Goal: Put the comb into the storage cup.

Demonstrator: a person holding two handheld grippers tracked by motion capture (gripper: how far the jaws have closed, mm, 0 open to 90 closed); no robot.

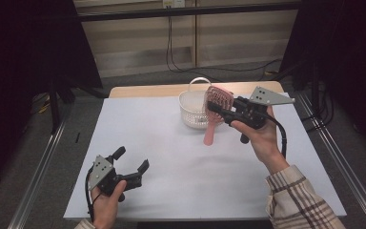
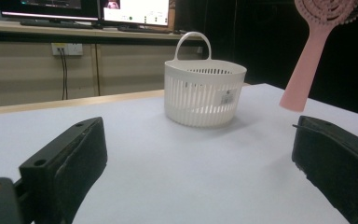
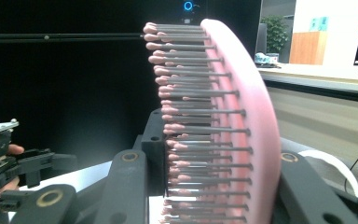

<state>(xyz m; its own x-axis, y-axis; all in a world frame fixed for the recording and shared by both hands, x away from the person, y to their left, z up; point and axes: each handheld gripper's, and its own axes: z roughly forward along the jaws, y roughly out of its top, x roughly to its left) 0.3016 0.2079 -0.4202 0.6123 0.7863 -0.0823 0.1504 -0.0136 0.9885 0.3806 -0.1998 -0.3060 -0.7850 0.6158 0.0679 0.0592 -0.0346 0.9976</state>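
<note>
A pink hairbrush (image 1: 214, 107) hangs in the air just right of a white slatted basket (image 1: 194, 109), handle pointing down toward the table. My right gripper (image 1: 214, 108) is shut on the brush's head. In the right gripper view the bristled head (image 3: 214, 121) stands upright between the jaws. My left gripper (image 1: 132, 160) rests open near the table's front left, with nothing between its fingers. The left gripper view looks across the table at the basket (image 2: 204, 92), with the brush handle (image 2: 307, 70) raised at the upper right.
The white table surface (image 1: 171, 157) has free room in the middle and on the left. A wooden strip runs along its far edge. Metal rails flank the table on both sides. Cables hang on the wall behind.
</note>
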